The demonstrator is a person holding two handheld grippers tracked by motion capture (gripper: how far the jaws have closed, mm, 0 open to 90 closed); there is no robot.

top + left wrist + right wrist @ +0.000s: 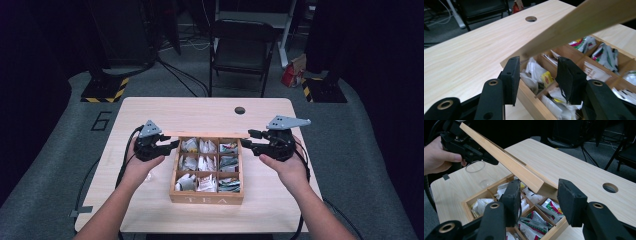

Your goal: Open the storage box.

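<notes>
Lighting: my table [150, 112] was evenly lit from overhead, its surroundings dark, the high view's corners blackened. Shadows: soft, faint. Focus: my raised lid [584, 22] and my jaws were blurred up close; the high view was soft, low in detail

— What can't you make out here?

— The print on the tea packets [208, 162] is too small to read from the high view. The raised lid [584, 23] is blurred in the left gripper view and runs off the frame's right edge.

— And the tools?

— In the right gripper view the lid [506, 161] covers the far tool's [477, 155] tips, and the glass [475, 166] beside the hand [439, 155] is partly hidden behind it.
</notes>
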